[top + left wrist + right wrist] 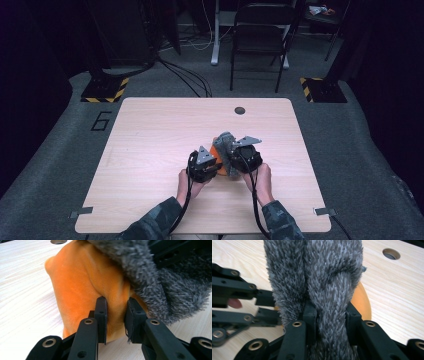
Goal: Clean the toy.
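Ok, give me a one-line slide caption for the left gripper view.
Left gripper pinching a fold of orange plush fabric beside grey fluffy fabric on the light wooden table.

Dim room around an evenly lit table (150, 130); close views sharp on fur, nearest parts soft

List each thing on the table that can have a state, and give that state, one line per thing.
Left gripper: shut on the orange cloth.
Right gripper: shut on the grey fluffy cloth.
Orange cloth: bunched on the table, pinched.
Grey fluffy cloth: bunched, draped over the orange one.
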A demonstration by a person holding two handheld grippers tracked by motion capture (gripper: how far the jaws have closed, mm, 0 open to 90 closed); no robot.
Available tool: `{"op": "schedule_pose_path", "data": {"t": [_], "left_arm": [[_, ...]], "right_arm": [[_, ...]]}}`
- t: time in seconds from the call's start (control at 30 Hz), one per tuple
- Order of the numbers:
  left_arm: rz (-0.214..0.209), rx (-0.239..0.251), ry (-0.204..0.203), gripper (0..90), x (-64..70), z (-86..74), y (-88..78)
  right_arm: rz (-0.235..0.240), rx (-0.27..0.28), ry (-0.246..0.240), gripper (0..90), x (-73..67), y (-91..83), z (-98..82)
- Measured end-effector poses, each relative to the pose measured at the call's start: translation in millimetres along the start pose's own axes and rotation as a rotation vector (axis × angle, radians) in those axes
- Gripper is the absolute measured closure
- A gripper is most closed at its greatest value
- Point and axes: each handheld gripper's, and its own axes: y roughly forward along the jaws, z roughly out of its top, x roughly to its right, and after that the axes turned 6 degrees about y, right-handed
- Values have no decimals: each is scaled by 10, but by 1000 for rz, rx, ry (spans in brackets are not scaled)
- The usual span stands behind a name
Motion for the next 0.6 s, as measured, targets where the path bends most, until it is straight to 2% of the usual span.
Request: {"op": "schedule_pose_path", "data": {"t": [0.1, 0.27, 0.37, 0.6], "left_arm": [[-1, -1, -2, 733, -19, -10, 6], [-7, 0, -6, 731, -39, -17, 12], [-5, 5, -9, 731, -47, -23, 18], [-9, 9, -11, 730, -54, -28, 24]], "right_arm": [[-31, -19, -5, 692, 39, 4, -23], [-38, -46, 31, 693, 171, 21, -63], [-38, -55, 32, 698, 253, 42, -84], [-63, -86, 71, 700, 412, 89, -162]]}}
